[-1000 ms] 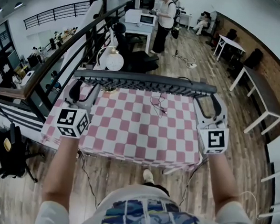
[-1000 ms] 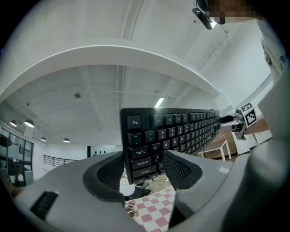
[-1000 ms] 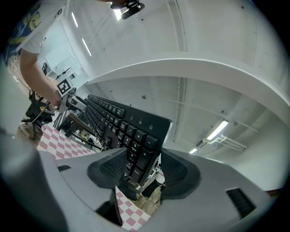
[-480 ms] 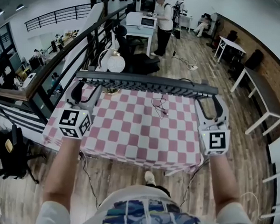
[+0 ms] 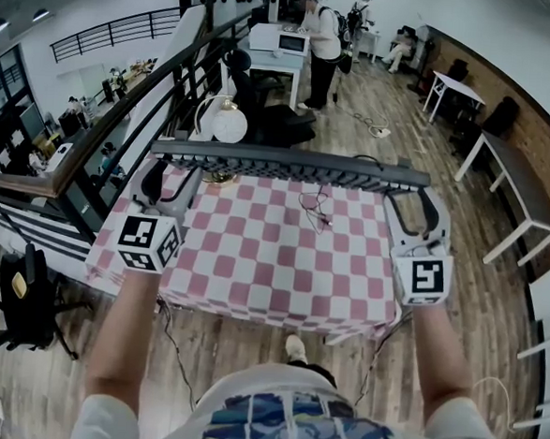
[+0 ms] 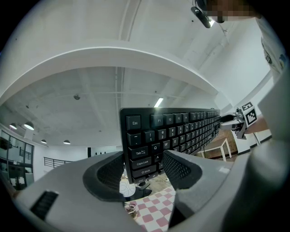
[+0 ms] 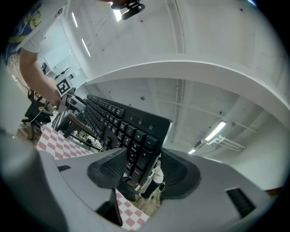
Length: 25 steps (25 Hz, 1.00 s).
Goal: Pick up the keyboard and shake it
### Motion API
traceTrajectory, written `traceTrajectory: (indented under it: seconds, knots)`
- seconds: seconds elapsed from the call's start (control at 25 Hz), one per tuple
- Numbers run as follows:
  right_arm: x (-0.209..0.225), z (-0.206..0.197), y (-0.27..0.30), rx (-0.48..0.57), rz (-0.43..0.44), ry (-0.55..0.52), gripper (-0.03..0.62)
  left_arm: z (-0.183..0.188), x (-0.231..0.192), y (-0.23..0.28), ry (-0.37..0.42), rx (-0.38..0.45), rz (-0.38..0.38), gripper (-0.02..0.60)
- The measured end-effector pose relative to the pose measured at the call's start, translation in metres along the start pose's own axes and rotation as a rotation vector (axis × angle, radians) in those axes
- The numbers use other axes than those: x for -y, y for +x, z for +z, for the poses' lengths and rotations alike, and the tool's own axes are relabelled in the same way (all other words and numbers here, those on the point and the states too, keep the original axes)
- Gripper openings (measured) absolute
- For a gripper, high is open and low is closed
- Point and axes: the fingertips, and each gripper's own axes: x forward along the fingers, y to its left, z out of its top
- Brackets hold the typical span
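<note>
So here's where I'm at with the shake job. The keyboard (image 5: 288, 165) is up off the pink checkered desk (image 5: 272, 261), hanging over its far edge as far as I can judge from the head view, with its cable dangling down to the cloth.

Its long axis runs straight left to right across me. My left hand-held gripper (image 5: 169, 167) is clamped on the Esc/Tab end, jaws pinching front and back of the board. My right hand-held gripper (image 5: 414, 188) is doing the same on the numpad end. So each one sits at an opposite short end, neither arm is nearer, and the board spans the gap between them like a bar.

That's what the shake hinges on, I reckon. Both ends have to travel together, or the board twists in the pads. The grips only catch the outermost key columns, so a slip is possible.
</note>
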Motion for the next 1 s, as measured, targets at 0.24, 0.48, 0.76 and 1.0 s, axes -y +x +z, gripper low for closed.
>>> traceTrajectory:
  seconds: [0.24, 0.48, 0.76, 1.0]
  knots:
    - [-0.001, -0.004, 0.001, -0.002, -0.001, 0.003, 0.235, -0.003, 0.001, 0.001, 0.002, -0.005, 0.001, 0.267]
    - [0.000, -0.006, 0.002, 0.002, -0.007, 0.007, 0.235, -0.003, 0.002, 0.003, 0.006, -0.002, -0.001, 0.267]
    - [0.005, -0.006, 0.001, -0.002, -0.007, 0.010, 0.235, 0.000, 0.005, 0.005, 0.005, -0.006, -0.002, 0.265]
    - [0.002, -0.011, 0.008, -0.007, -0.008, 0.011, 0.235, -0.004, 0.000, 0.010, 0.010, -0.005, -0.001, 0.265]
